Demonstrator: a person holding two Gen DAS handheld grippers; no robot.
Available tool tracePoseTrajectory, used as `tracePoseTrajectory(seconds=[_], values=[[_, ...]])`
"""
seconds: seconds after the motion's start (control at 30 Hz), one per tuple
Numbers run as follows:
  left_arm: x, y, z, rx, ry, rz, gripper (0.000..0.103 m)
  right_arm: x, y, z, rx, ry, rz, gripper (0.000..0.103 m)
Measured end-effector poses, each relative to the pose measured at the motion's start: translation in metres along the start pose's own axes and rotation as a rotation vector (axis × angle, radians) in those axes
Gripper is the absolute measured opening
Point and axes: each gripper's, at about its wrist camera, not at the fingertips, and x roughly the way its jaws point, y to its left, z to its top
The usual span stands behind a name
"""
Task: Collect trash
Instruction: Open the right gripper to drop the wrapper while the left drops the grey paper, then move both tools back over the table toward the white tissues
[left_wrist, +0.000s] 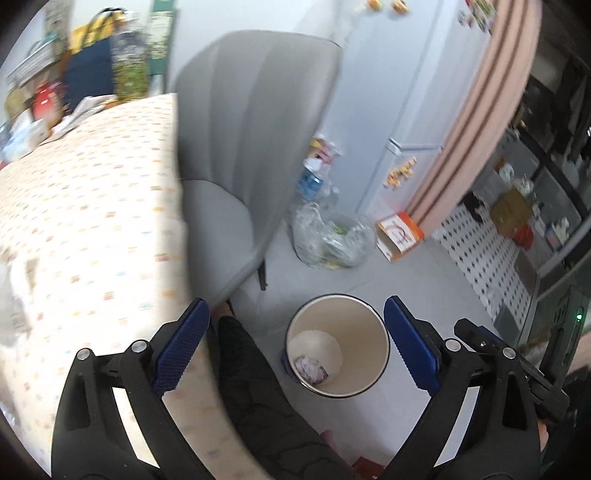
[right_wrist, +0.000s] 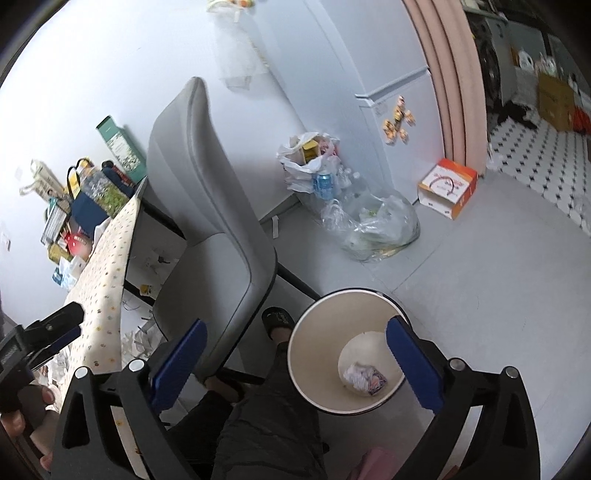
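Note:
A round cream-lined waste bin (left_wrist: 373, 321) stands on the grey floor; it also shows in the right wrist view (right_wrist: 314, 354). A crumpled wrapper (left_wrist: 311, 370) lies at its bottom, seen too in the right wrist view (right_wrist: 364, 377). My left gripper (left_wrist: 295, 347) is open and empty, held above the bin and the table's edge. My right gripper (right_wrist: 299, 365) is open and empty, high over the bin. The right gripper's body (left_wrist: 513, 365) shows at the right of the left wrist view.
A table with a dotted cloth (left_wrist: 85, 206) is at left, with clutter at its far end. A grey chair (left_wrist: 243, 147) stands by it. Clear bags of bottles (right_wrist: 369, 218), an orange box (right_wrist: 447, 188) and a white fridge (right_wrist: 388, 74) stand behind. The person's legs (right_wrist: 266, 413) are below.

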Motion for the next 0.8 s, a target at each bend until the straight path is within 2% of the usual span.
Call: tracePoseTrajectory(seconds=[0.13, 0.2, 0.27, 0.47, 0.63, 0.8], values=[[-0.03, 0.032, -0.006, -0.05, -0.064, 0.058, 0.097, -0.002, 0.037, 0.0, -0.047, -0.014, -0.043, 0.095], [-0.046, 0.051, -0.007, -0.094, -0.102, 0.086, 0.097, 0.0, 0.057, 0.0, -0.074, 0.008, -0.049, 0.095], [-0.059, 0.068, -0.008, -0.128, -0.129, 0.114, 0.097, 0.0, 0.074, 0.0, -0.098, 0.026, -0.041, 0.095], [-0.092, 0.108, -0.02, -0.223, -0.213, 0.184, 0.097, -0.021, 0.126, -0.007, -0.176, -0.027, 0.039, 0.095], [-0.117, 0.138, -0.033, -0.235, -0.239, 0.158, 0.097, -0.038, 0.176, -0.021, -0.275, -0.062, 0.094, 0.095], [-0.144, 0.172, -0.051, -0.27, -0.271, 0.141, 0.097, -0.048, 0.224, -0.04, -0.387, -0.059, 0.161, 0.095]])
